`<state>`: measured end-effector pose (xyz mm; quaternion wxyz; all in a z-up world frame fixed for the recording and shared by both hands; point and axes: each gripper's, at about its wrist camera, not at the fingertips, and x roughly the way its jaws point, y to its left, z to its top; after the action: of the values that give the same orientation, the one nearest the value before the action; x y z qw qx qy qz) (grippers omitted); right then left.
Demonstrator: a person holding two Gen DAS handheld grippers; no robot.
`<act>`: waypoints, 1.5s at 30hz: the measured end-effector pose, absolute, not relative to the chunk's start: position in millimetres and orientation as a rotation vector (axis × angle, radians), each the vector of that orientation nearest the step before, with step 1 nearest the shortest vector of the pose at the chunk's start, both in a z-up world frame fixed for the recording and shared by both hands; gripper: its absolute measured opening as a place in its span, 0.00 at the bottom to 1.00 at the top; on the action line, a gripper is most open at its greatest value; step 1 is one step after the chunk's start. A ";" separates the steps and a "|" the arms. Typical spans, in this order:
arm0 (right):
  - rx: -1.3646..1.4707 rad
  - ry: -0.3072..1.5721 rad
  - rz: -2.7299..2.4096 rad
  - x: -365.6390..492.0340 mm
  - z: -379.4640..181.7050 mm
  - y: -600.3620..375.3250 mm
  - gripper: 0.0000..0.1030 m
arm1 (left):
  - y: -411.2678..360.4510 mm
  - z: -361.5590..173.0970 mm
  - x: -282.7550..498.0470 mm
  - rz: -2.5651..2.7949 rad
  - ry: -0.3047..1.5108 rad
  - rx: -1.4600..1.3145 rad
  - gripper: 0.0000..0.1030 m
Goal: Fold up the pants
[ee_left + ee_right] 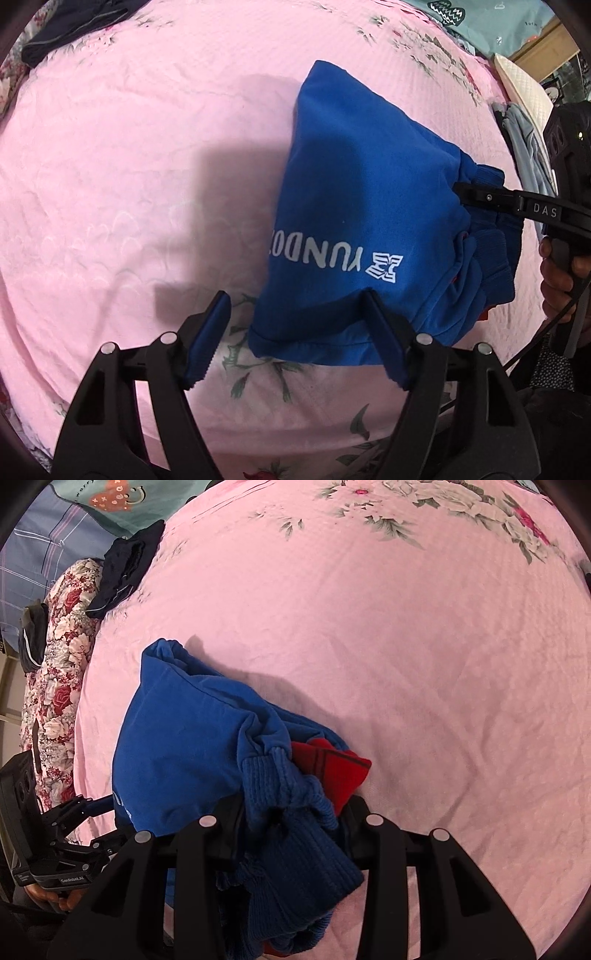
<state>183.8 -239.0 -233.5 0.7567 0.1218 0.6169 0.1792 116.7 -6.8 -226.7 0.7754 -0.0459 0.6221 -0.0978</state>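
Note:
Blue pants with a white "YUNDO" print lie folded in a bundle on the pink bedspread. In the left wrist view my left gripper stands open over the bundle's near corner. Its right finger rests over the fabric and its left finger is off it, above the bedspread. My right gripper is shut on the pants' bunched ribbed waistband. Red lining shows beside it. The same right gripper reaches in from the right. The left gripper sits at the pants' left edge.
A dark folded garment lies at the bed's far edge. Grey clothes and a white pillow sit on the right. A floral quilt runs along the bed's side. A person's hand holds the right gripper's handle.

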 end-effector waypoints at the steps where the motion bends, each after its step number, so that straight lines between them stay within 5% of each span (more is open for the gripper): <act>1: 0.266 1.345 0.387 183.8 -233.3 -237.5 0.38 | -8.1 -226.1 116.0 -0.207 1.345 -0.086 0.74; 7: 0.262 1.337 0.380 182.2 -232.8 -235.5 0.38 | -4.7 -236.5 124.9 -0.155 1.395 -0.093 0.95; 10: 0.251 1.333 0.372 181.6 -231.7 -233.5 0.38 | -1.0 -241.2 128.9 -0.157 1.413 -0.126 0.98; 13: 0.202 1.306 0.365 178.1 -226.3 -228.7 0.37 | -7.2 -235.0 125.1 -0.225 1.377 -0.121 0.75; 14: 0.182 1.296 0.362 176.1 -224.7 -226.8 0.36 | -10.5 -232.8 124.3 -0.274 1.369 -0.135 0.44; 18: 0.122 1.267 0.347 171.7 -219.0 -221.0 0.35 | -21.9 -223.3 115.0 -0.309 1.311 -0.080 0.30; 33: -0.177 0.963 0.359 186.5 -152.2 -177.0 0.34 | -11.0 -167.3 112.7 -0.312 1.098 -0.093 0.20; 45: -0.368 0.772 0.355 301.0 -129.9 -126.8 0.33 | 21.3 -149.8 232.1 -0.202 0.978 -0.098 0.20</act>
<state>301.0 -126.8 -129.9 0.8948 -0.1773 0.3723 0.1714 232.1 21.3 -149.8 0.8767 -0.0470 0.4688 -0.0969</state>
